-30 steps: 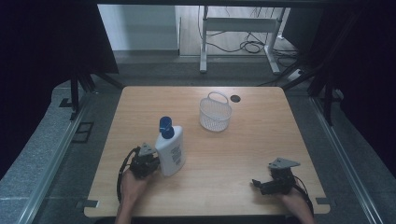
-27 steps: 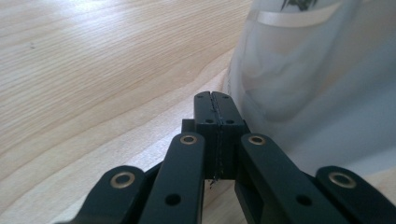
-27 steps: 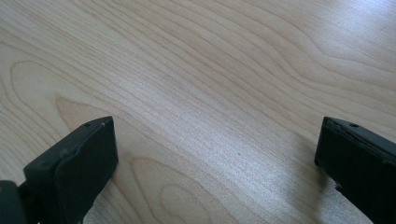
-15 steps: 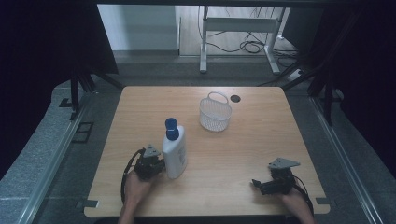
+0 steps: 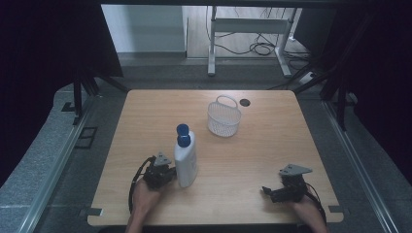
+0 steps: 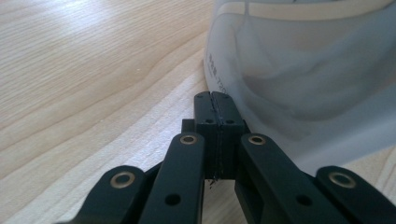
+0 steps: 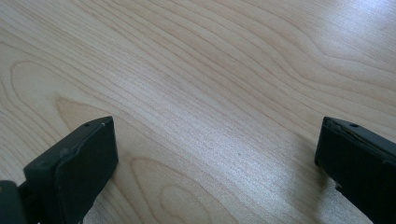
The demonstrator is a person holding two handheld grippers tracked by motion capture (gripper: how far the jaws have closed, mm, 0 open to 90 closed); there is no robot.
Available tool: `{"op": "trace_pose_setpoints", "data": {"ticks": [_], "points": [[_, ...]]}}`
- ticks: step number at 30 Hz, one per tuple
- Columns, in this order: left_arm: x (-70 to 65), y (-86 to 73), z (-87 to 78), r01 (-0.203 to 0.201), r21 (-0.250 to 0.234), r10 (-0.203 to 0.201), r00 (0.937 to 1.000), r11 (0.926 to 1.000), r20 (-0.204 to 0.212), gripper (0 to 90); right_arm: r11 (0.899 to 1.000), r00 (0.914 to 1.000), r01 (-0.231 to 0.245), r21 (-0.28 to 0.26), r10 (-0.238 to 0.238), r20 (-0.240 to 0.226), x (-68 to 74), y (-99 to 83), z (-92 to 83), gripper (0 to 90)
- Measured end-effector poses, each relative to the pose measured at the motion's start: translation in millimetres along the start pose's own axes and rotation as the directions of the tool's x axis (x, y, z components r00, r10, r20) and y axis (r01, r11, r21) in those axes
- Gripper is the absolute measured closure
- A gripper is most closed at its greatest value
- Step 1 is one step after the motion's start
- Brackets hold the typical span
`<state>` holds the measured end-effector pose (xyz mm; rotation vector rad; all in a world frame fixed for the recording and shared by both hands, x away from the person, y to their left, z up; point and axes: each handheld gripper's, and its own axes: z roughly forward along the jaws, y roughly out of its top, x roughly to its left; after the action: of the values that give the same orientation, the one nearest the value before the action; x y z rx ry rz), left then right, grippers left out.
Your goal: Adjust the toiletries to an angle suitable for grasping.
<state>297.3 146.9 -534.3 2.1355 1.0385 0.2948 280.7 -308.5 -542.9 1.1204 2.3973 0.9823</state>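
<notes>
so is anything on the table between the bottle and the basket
Nothing visible. The bottle stands upright beside the shut left tool, and the stretch of bare table up to the basket holds nothing. The open right tool sits well off to the side.

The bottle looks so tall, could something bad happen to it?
It might tip. The white bottle stands upright, tall and narrow, and the left gripper, jaws shut, sits right beside its base, so a nudge could topple it. If it falls forward it might hit the basket. The right gripper is open and apart, so it gives no support.
</notes>
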Motion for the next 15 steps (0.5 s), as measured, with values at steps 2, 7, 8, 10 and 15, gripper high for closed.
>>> {"op": "trace_pose_setpoints", "data": {"ticks": [2,7,8,10,15], "points": [[-2.8,0.1,0.6,-0.008,0.005,0.008,1.0,1.0,0.001,89.2,1.0,1.0,0.001,0.0,-0.001,0.0,0.0,0.0,0.0,0.0],[-10.4,0.7,1.8,-0.037,0.026,0.037,0.9993,0.999,0.008,89.1,1.0,1.0,0.001,0.0,-0.001,0.0,-0.1,0.0,0.0,0.0],[-12.3,0.7,2.3,-0.037,0.027,0.037,0.9993,0.999,0.008,89.1,1.0,1.0,0.001,0.0,-0.001,0.0,-0.1,0.0,0.0,0.0],[-15.7,0.7,3.2,-0.042,0.031,0.042,0.9991,0.9986,0.007,89.1,1.0,1.0,0.001,0.0,-0.001,0.0,-0.1,0.0,0.0,0.0],[-21.1,0.4,3.5,-0.05,0.04,0.05,0.9987,0.998,0.015,89.1,1.0,1.0,0.001,-0.001,-0.001,0.0,-0.1,0.0,0.0,0.0]]}}
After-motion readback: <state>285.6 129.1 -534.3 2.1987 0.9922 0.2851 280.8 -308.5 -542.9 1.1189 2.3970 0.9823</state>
